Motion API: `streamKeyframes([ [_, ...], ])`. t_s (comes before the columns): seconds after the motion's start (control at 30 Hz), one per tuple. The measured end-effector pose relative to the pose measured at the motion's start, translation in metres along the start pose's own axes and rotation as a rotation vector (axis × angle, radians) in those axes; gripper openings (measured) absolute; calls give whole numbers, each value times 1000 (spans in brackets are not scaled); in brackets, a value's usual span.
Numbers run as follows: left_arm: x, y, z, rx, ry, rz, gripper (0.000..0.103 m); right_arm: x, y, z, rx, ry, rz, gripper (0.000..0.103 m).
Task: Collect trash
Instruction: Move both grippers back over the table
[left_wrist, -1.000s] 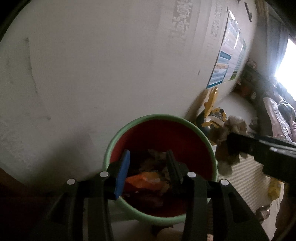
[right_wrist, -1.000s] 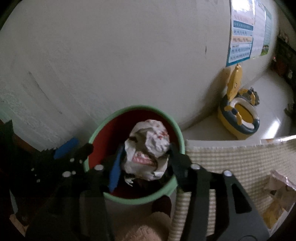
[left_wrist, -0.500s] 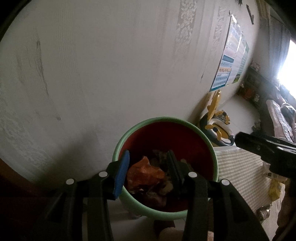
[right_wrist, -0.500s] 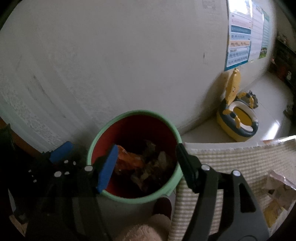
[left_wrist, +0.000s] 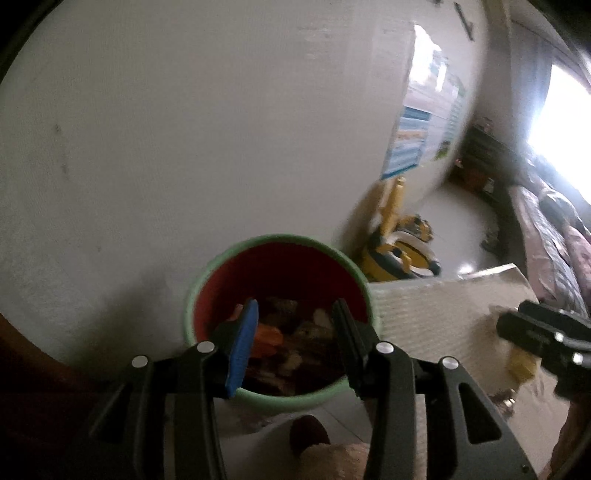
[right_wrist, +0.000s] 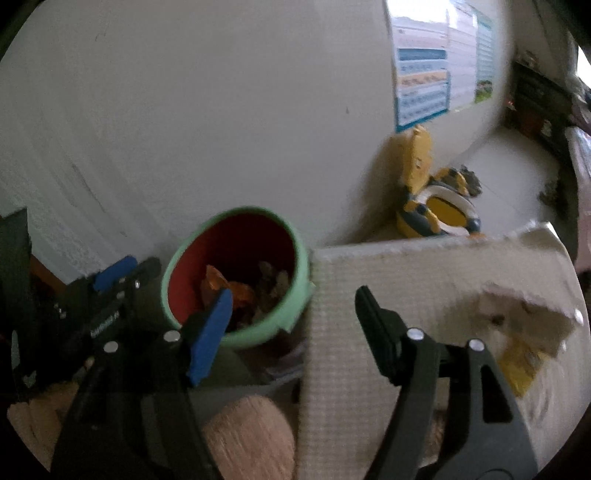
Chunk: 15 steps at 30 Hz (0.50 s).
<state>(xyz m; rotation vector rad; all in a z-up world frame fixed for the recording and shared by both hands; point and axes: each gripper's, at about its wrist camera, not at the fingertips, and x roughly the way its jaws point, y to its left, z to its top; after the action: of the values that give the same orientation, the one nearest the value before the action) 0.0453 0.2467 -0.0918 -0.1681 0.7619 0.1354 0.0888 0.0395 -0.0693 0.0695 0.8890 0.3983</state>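
Against the pale wall, the green-rimmed, red-lined round bin (left_wrist: 280, 314) is sitting on the floor, holding an orange wrapper (right_wrist: 229, 291) and what may be crumpled paper scraps. The left claw (left_wrist: 291, 332) is hovering over it, spread and gripping nothing. The right claw (right_wrist: 291, 314) is gaping wide, carrying nothing, above the beige woven mat (right_wrist: 406, 280).

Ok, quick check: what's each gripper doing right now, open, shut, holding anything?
Left gripper: open, holding nothing, over the trash bin.
Right gripper: open wide, holding nothing.
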Motion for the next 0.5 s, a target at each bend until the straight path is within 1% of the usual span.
streamKeyframes([
  [0.07, -3, -15, -5, 25, 5, -23, 45, -10, -15, -17, 25, 12, -15, 67],
  [0.2, -7, -53, -19, 83, 32, -90, 45, -31, -54, -55, 90, 45, -80, 67],
  [0.3, -8, -78, -31, 124, 66, -148, 45, -48, -90, -82, 158, 58, -142, 67],
  [0.4, -8, -118, -50, 195, 109, -226, 49, -66, -124, -110, 228, 62, -219, 68],
  [0.47, -6, -143, -61, 253, 138, -299, 59, -76, -149, -128, 284, 73, -264, 69],
  [0.5, -5, -158, -68, 303, 157, -348, 63, -80, -159, -135, 310, 77, -273, 69],
])
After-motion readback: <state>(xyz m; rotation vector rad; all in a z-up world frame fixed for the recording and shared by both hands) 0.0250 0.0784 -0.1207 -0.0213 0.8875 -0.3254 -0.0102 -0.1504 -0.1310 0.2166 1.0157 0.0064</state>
